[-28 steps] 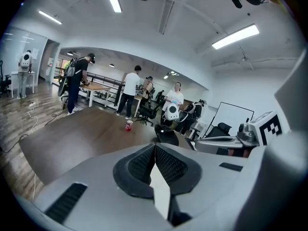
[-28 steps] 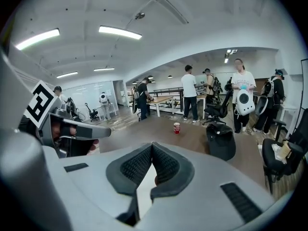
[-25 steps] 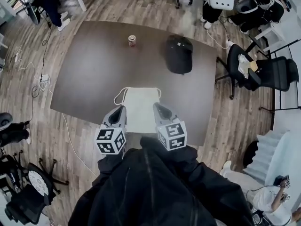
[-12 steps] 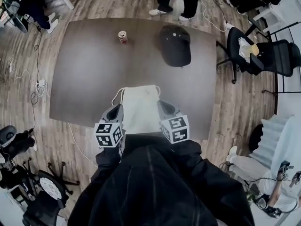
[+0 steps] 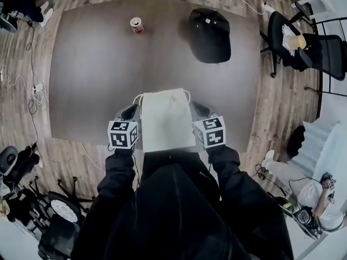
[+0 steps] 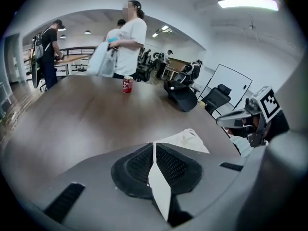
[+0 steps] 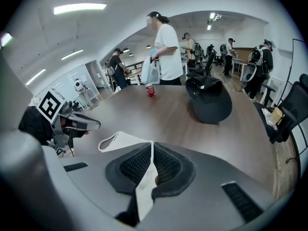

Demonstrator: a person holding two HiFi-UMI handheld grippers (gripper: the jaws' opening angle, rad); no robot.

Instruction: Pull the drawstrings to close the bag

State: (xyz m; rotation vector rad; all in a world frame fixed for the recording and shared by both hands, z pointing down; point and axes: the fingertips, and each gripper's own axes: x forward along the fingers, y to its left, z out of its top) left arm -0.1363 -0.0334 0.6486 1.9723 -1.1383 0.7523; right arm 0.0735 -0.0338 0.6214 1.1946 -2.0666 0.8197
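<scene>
A white drawstring bag (image 5: 167,119) lies flat on the brown table (image 5: 92,80), its mouth at the far end. Thin cord loops (image 5: 136,98) show at its far corners. My left gripper (image 5: 128,112) sits close against the bag's left edge and my right gripper (image 5: 199,110) against its right edge, both pointing steeply down. In the left gripper view the left gripper (image 6: 154,144) has its pads pressed together, with the bag (image 6: 185,139) just beyond to the right. The right gripper (image 7: 152,143) is likewise shut, with the bag (image 7: 120,141) and a cord loop (image 7: 107,143) beyond to the left.
A red can (image 5: 136,24) and a black cap (image 5: 210,34) stand at the table's far side. People stand past the far edge. Black chairs (image 5: 309,47) are off the right side. The table's near edge runs just under my arms.
Both grippers have sunk toward the table and moved forward, from above the bag's near end to either side of it. Their jaws stay shut.
</scene>
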